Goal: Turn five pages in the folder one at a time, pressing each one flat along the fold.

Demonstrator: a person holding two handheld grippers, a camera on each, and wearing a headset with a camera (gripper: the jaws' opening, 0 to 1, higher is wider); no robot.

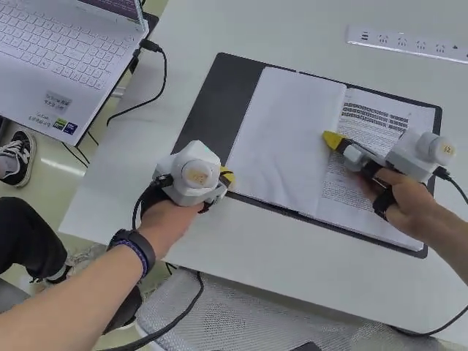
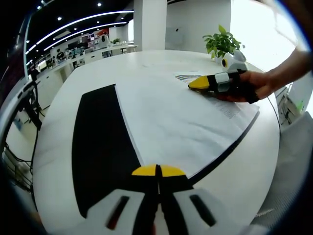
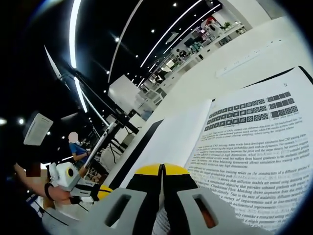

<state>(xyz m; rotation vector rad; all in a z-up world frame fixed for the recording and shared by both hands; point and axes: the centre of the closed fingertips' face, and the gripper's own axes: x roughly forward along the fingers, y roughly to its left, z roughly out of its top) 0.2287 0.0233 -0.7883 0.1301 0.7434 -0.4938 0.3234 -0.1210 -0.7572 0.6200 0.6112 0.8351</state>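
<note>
Where the folder (image 1: 212, 110) lies: opened on the white table (image 1: 292, 256), blank page (image 1: 285, 139) left of the fold, printed page (image 1: 373, 146) right.
Writing: small figures and dense text, too small to be read.
Right gripper (image 1: 333, 140): jaws together, tips laid on the printed page by the fold.
Left gripper (image 1: 227, 176): jaws together, held at the folder's near edge.
Beyond: laptop (image 1: 51, 51), power strip (image 1: 406, 42).

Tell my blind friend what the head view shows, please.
An open black folder lies on a white table, the shut right gripper touching its printed page near the fold. The shut left gripper rests by the folder's near edge.
</note>
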